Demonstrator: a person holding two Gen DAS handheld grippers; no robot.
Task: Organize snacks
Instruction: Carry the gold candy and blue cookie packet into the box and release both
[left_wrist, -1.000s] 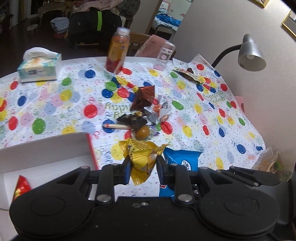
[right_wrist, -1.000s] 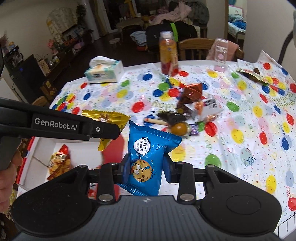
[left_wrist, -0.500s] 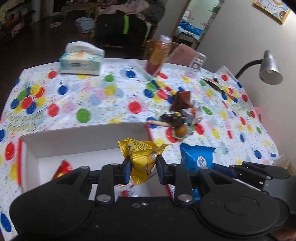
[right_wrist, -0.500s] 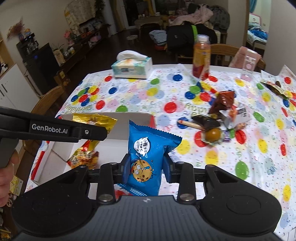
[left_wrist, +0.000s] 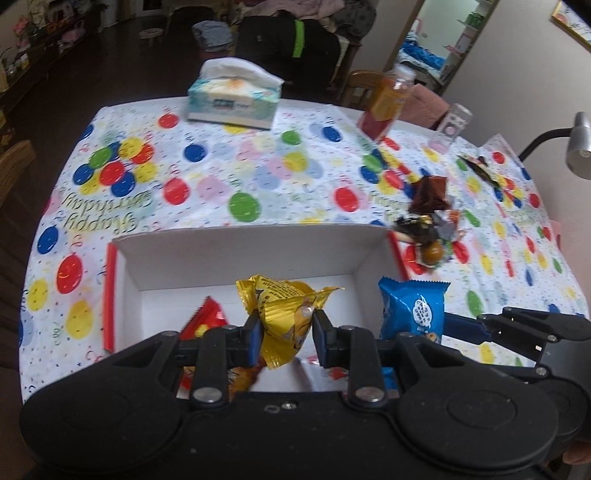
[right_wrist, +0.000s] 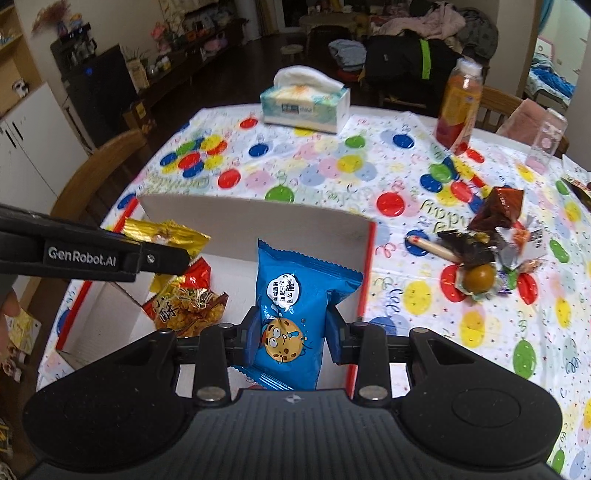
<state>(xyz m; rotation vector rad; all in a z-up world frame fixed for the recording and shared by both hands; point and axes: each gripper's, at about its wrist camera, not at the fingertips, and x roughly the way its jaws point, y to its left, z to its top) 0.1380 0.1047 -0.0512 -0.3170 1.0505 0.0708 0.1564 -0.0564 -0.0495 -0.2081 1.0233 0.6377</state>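
Observation:
My left gripper (left_wrist: 283, 332) is shut on a crinkled gold snack packet (left_wrist: 284, 317), held over the open white box (left_wrist: 236, 254) with red edges. My right gripper (right_wrist: 291, 334) is shut on a blue cookie packet (right_wrist: 295, 295), also above the box (right_wrist: 251, 229). The blue packet (left_wrist: 413, 310) shows at the right in the left wrist view, and the gold packet (right_wrist: 166, 236) at the left in the right wrist view. A red and gold snack packet (right_wrist: 184, 299) lies inside the box. A pile of loose snacks (right_wrist: 487, 251) rests on the tablecloth to the right.
A tissue box (left_wrist: 232, 96) stands at the far side of the table, an orange drink bottle (right_wrist: 460, 110) and a clear cup (right_wrist: 546, 140) at the far right. A grey desk lamp (left_wrist: 576, 151) leans over the right edge. A wooden chair (right_wrist: 99, 177) stands on the left.
Both grippers have carried their packets leftward and now hang over the open box; the snack pile has slid to the right in both views.

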